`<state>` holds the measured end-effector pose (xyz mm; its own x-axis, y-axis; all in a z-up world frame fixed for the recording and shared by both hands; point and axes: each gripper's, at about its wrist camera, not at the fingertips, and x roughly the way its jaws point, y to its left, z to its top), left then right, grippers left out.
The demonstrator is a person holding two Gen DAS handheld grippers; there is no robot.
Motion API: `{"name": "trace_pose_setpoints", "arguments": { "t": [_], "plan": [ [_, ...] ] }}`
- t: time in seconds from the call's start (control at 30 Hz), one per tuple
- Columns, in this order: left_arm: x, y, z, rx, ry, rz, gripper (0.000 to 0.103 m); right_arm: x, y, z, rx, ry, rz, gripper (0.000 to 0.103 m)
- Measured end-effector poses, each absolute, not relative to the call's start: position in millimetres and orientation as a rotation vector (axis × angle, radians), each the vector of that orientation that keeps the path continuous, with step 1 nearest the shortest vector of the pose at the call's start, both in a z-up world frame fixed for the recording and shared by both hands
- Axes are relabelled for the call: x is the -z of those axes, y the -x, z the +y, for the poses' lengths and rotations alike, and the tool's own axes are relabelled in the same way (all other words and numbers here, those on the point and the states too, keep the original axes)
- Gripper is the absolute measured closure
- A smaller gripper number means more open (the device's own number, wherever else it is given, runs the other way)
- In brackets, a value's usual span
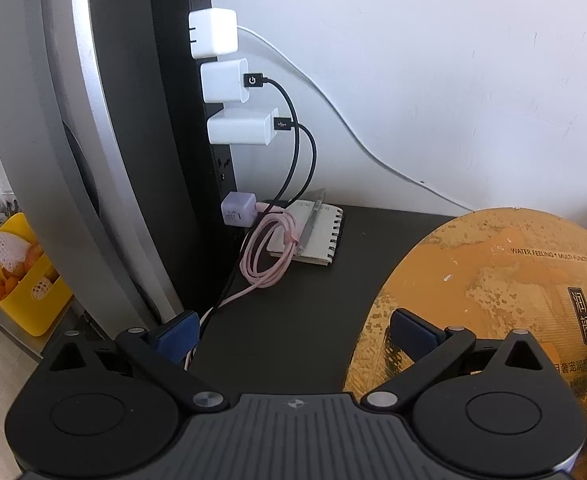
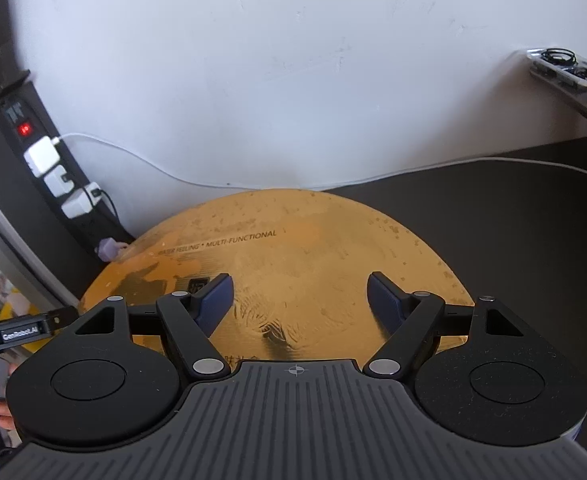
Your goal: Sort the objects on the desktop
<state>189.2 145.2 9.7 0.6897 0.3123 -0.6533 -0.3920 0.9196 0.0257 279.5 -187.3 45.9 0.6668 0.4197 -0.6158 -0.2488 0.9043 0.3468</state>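
One pack [image 2: 313, 240] (creased) between right tongs [image 2: 299, 294]

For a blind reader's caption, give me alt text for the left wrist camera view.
An open claw hovers over a dark desk, a gold packet close on its right. Ahead, a notebook with a pen and a coiled pink cable lie beside a power strip holding white chargers.
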Motion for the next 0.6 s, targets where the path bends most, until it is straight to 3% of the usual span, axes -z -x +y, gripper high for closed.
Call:
{"name": "trace_pose_setpoints", "arguments": {
  "t": [0.3,0.4,0.47,0.6],
  "plan": [
    [-6,-186,147,-0.389,0.132,0.698,0.000,-67,-250,-187,-0.375,-0.209,0.687,0.022],
    [-12,-172,149,-0.403,0.163,0.701,0.011,-79,-227,-192,-0.390,-0.200,0.651,0.021],
    [-19,-154,147,-0.378,0.182,0.674,0.006,-85,-208,-196,-0.399,-0.194,0.630,0.017],
    [-18,-135,145,-0.361,0.210,0.704,0.005,-89,-168,-202,-0.427,-0.177,0.601,0.015]
  ]
}}
